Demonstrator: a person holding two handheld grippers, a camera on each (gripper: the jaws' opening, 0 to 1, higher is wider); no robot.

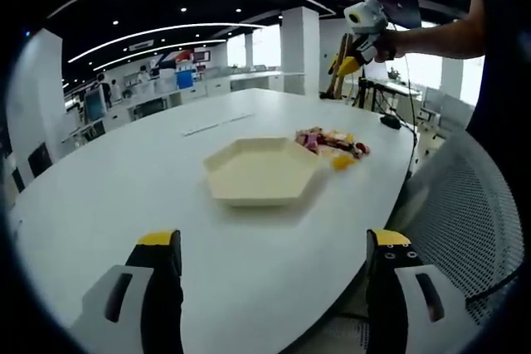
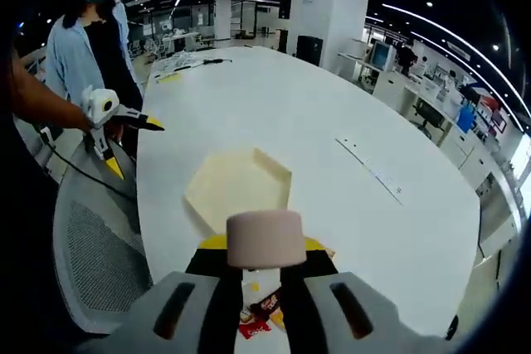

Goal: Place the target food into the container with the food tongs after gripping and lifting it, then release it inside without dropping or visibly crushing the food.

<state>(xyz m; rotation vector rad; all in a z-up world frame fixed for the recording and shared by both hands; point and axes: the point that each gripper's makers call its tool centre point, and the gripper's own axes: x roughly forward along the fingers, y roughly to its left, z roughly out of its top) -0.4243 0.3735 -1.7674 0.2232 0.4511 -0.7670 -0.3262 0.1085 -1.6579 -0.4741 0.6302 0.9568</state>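
Right gripper [image 2: 253,264]: seen close in the right gripper view, jaws pressed onto a pale cylindrical marshmallow-like piece of food [image 2: 265,239], which is held above the table's near edge.

Left gripper [image 1: 274,267]: jaws spread wide with nothing between them, held low over the table edge in the left gripper view; it is also seen from the right gripper view [image 2: 126,134], gripped by a hand [image 2: 93,126] beside the chair.

Container [image 1: 263,172]: a cream hexagonal tray, empty, resting flat on the table; in the right gripper view [image 2: 239,190] it lies just beyond the held food.

Remaining food [image 1: 333,144]: a small heap of wrapped sweets and snacks is laid just beside the tray; part of it is seen below the right jaws [image 2: 259,314].

Surface: a large white oval table [image 1: 124,196], smooth and glossy.

Seating: a grey mesh chair [image 2: 95,263] is drawn up at the table's side.

Room: an open-plan office with a dark ceiling, strip lighting, white pillars [image 1: 299,49] and distant desks; a person [image 2: 91,47] is seen standing at the far side.
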